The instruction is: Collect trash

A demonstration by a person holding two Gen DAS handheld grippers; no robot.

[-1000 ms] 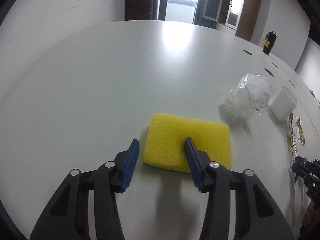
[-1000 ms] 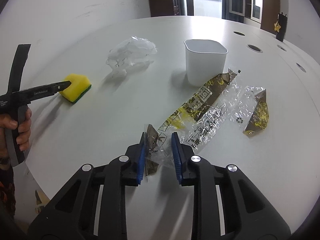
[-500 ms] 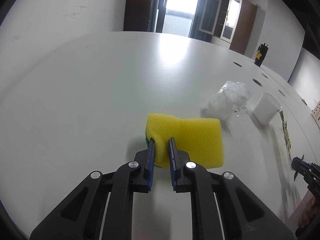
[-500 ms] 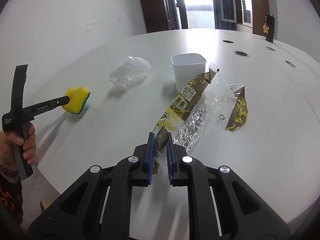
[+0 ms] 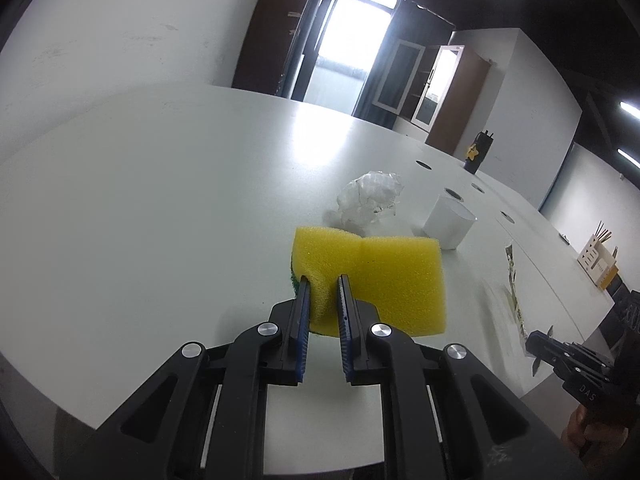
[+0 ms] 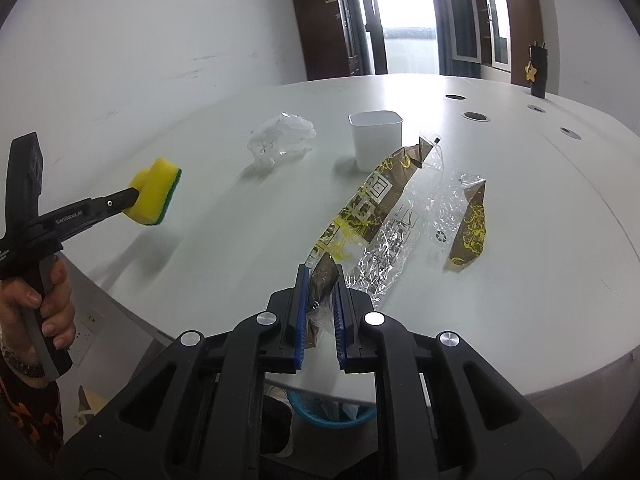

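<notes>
Now clamped: left gripper [image 5: 323, 280] on yellow foam sponge [image 5: 384, 276], right gripper [image 6: 320, 270] on brown-and-clear plastic wrapper [image 6: 372, 208], both lifted off white surface [image 5: 160, 200], ready for binning.

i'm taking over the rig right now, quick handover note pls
Left gripper: shut on the yellow sponge with green scrub side, lifted off the white table.
Right gripper: shut on one end of the long clear and brown plastic wrapper, the rest trailing on the table.
On the table: crumpled clear plastic bag, white plastic cup.
Blue basket sits below the table edge.
Nothing binned yet.
</notes>
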